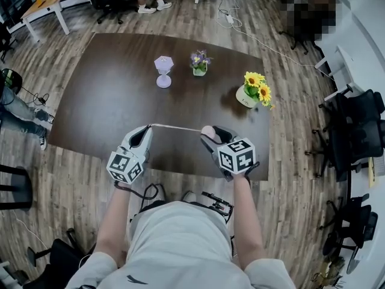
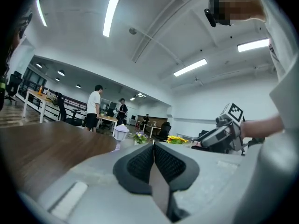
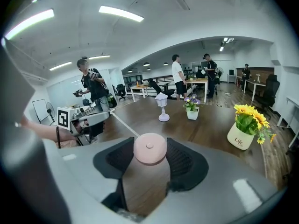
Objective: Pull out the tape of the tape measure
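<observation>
A round pink tape measure (image 1: pixel 207 132) sits between the pads of my right gripper (image 1: pixel 212 135), which is shut on it above the near part of the dark table (image 1: pixel 102 95). In the right gripper view the pink case (image 3: pixel 150 148) fills the gap between the jaws. A thin pale tape (image 1: pixel 175 127) runs out of it leftward to my left gripper (image 1: pixel 146 131). That gripper is shut on the tape's end, its pads pressed together in the left gripper view (image 2: pixel 153 147). The tape (image 3: pixel 122 124) hangs taut between the two grippers, above the tabletop.
Farther back on the table stand a small lilac lantern ornament (image 1: pixel 163 71), a pot of purple flowers (image 1: pixel 200 63) and a pot of sunflowers (image 1: pixel 255 89). Office chairs (image 1: pixel 358 125) stand to the right. People stand at desks (image 3: pixel 180 78) beyond the table.
</observation>
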